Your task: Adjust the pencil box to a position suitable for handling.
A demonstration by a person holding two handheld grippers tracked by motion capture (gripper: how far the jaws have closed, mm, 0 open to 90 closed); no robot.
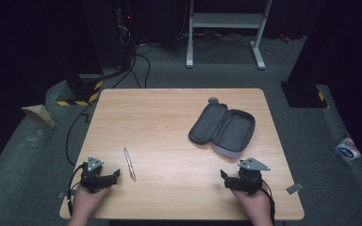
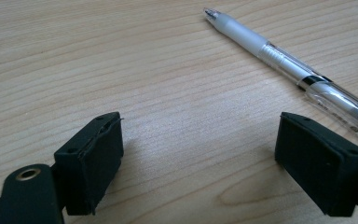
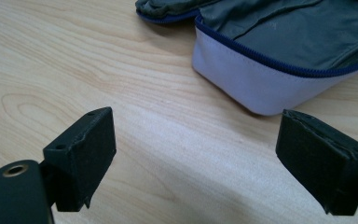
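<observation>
Left gripper [image 1: 115, 175] rests near the front-left edge of the table [image 1: 169, 113], jaws wide apart, holding nothing. Pen [image 1: 130, 164] lies flat just right of it, not touching. Open pencil case [image 1: 223, 128] sits right of centre. Right gripper [image 1: 224, 179] at front right, jaws wide apart, empty, near the case.

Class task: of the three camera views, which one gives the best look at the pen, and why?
The left gripper view: the pen lies close ahead, showing its tip, white grip and clear barrel; its rear end is cut off behind the right jaw. The high view shows the whole pen as a thin sliver beside the left gripper, too small for detail.
</observation>
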